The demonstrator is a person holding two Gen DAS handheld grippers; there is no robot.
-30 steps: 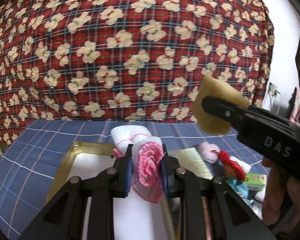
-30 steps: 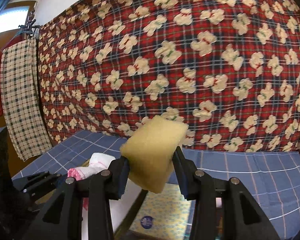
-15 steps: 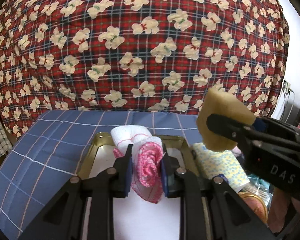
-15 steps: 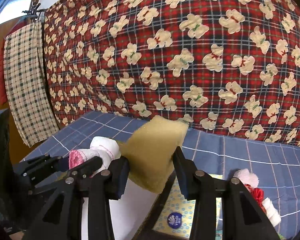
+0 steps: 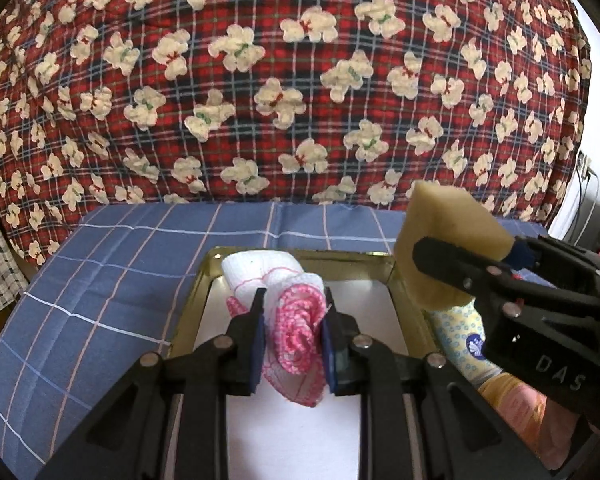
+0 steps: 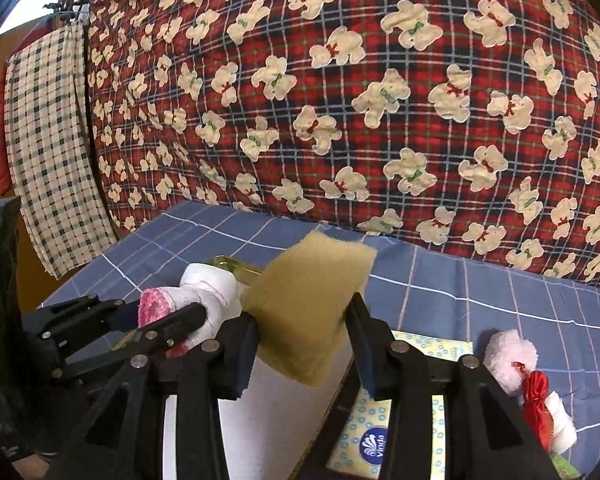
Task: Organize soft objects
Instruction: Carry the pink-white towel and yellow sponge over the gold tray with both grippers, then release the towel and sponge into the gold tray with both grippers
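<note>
- Left gripper (image 5: 293,342): pads pinch rolled pink-white waffle cloth (image 5: 296,320) over gold-rimmed tray (image 5: 392,280).
- Right gripper (image 6: 304,344): pads pinch porous tan sponge (image 6: 312,304) block.

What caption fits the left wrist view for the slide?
Left tool clamps a rolled pink-and-white cloth above a gold-rimmed tray; right tool holds a yellow sponge beside it.

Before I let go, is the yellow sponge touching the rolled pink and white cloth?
Cannot tell. In the right wrist view the sponge overlaps the cloth; in the left wrist view they look apart.
</note>
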